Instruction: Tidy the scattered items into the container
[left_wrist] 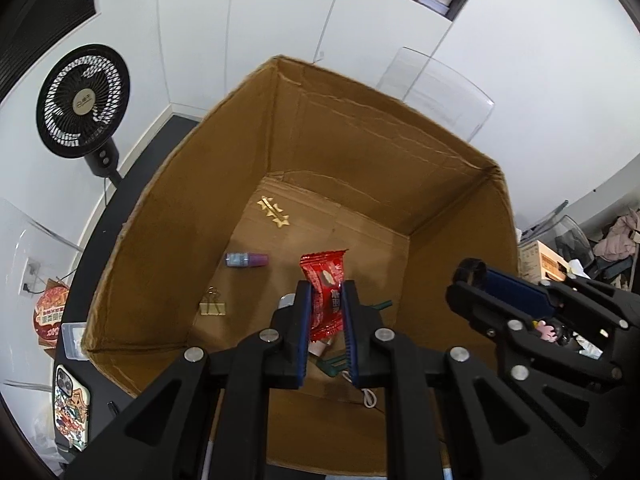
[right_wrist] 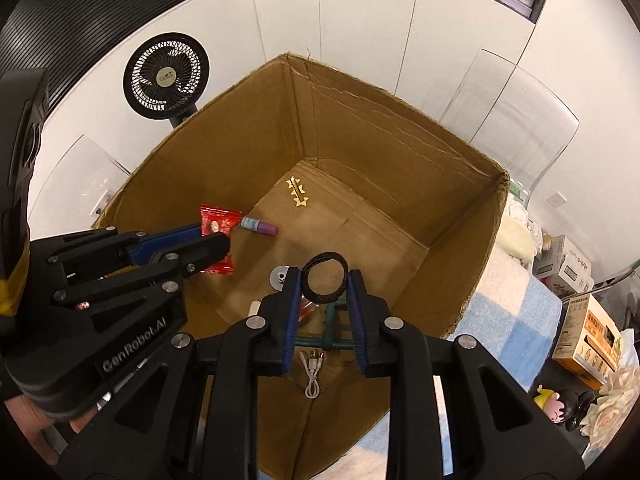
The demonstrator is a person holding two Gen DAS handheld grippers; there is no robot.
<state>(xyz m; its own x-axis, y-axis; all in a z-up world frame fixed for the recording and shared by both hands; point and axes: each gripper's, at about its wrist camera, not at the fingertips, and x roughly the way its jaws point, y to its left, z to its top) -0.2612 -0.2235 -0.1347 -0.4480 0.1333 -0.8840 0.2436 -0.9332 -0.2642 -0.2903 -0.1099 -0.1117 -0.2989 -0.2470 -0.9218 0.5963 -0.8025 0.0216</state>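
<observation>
An open cardboard box (left_wrist: 352, 128) fills both views (right_wrist: 400, 148). My left gripper (left_wrist: 326, 292) is shut on a red candy wrapper (left_wrist: 325, 280) and holds it above the box floor; the wrapper also shows in the right wrist view (right_wrist: 218, 222). My right gripper (right_wrist: 325, 280) is shut on a black hair tie (right_wrist: 325, 278) over the box; the right gripper also shows in the left wrist view (left_wrist: 472, 280). On the box floor lie a gold star hair clip (left_wrist: 274, 210), a small purple bottle (left_wrist: 247, 260), a gold binder clip (left_wrist: 214, 304), a white cable (right_wrist: 312, 372) and a green tool (right_wrist: 332, 328).
A black fan (left_wrist: 82, 102) stands behind the box at the left. A phone in a colourful case (left_wrist: 71, 408) lies on the dark table left of the box. A clear chair (right_wrist: 516, 120) is behind the box. Small boxes (right_wrist: 588, 332) and toys (right_wrist: 560, 404) sit on the right.
</observation>
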